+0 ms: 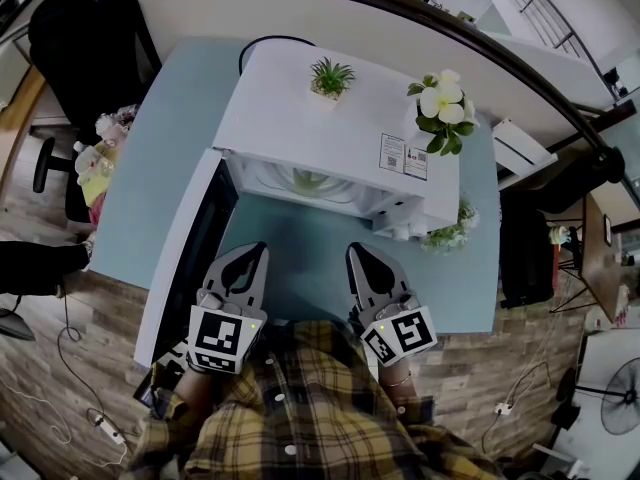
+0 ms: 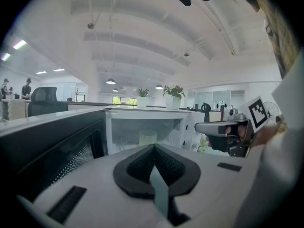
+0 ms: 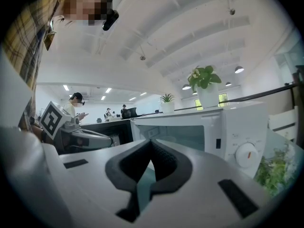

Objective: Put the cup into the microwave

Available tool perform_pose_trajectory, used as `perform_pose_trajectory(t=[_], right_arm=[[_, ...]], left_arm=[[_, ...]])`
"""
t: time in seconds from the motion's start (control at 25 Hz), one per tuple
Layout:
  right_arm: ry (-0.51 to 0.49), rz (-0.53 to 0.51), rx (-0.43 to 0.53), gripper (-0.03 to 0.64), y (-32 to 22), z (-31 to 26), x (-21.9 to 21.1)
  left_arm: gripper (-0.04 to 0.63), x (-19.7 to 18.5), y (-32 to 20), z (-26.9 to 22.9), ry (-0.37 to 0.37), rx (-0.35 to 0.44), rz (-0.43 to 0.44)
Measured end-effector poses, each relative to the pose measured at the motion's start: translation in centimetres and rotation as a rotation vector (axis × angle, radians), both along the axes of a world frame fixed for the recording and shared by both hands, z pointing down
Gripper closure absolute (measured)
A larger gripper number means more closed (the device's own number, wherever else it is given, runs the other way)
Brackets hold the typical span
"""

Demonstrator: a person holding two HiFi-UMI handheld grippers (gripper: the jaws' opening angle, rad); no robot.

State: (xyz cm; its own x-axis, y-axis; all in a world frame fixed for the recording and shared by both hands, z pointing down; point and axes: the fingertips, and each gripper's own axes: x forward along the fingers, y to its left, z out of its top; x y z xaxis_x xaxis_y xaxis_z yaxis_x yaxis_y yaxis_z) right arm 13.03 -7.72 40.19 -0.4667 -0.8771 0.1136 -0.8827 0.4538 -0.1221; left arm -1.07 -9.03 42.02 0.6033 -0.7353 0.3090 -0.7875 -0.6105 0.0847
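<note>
The white microwave (image 1: 330, 118) stands on the pale blue table (image 1: 160, 158) with its dark door (image 1: 190, 258) swung open to the left. A pale translucent cup (image 1: 308, 180) stands upright inside the cavity, also seen in the left gripper view as the cup (image 2: 147, 137). My left gripper (image 1: 260, 252) is shut and empty, held in front of the open door. My right gripper (image 1: 356, 252) is also shut and empty, in front of the cavity's right half. Both are level with the table's near edge, well apart from the cup. Each gripper's own view shows its jaws meeting, left gripper (image 2: 153, 148) and right gripper (image 3: 151, 144).
A small green plant (image 1: 331, 76) and a white-flowered plant (image 1: 441, 108) stand on the microwave's top. Another plant (image 1: 452, 230) sits right of the microwave, near its dial (image 3: 246, 155). An office chair (image 1: 80, 58) is at the left, and cables (image 1: 80, 408) lie on the floor.
</note>
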Motion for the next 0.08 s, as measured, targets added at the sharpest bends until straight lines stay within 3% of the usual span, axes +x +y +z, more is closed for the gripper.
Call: perform_pose_trajectory(t=[0.08], right_arm=[[0.001,0.001,-0.002,0.614,-0.17,0.13,0.06]], left_arm=[[0.606,0.04,-0.09,0.12,0.000,-0.002,-0.001]])
